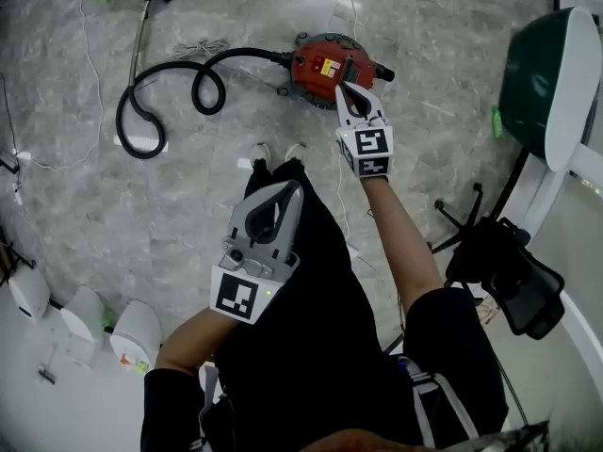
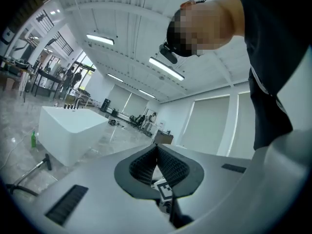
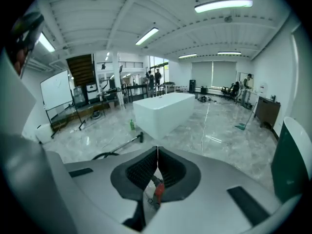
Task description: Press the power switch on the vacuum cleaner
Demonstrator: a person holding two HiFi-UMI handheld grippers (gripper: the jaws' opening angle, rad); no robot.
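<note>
The red vacuum (image 1: 325, 64) sits on the floor (image 1: 179, 196), its black hose (image 1: 155, 88) looping away from it. The right tongs (image 1: 347, 89), pressed together, point at the vacuum's near edge. The left tongs (image 1: 293, 188), also pressed together and empty, hang well back from the vacuum.

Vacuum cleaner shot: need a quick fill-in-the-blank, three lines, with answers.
1. The vacuum cleaner on the floor is ___ in colour.
2. Its black hose loops away to the person's ___ side.
3. The right gripper points at the vacuum cleaner with jaws ___.
Answers: red; left; shut.
</note>
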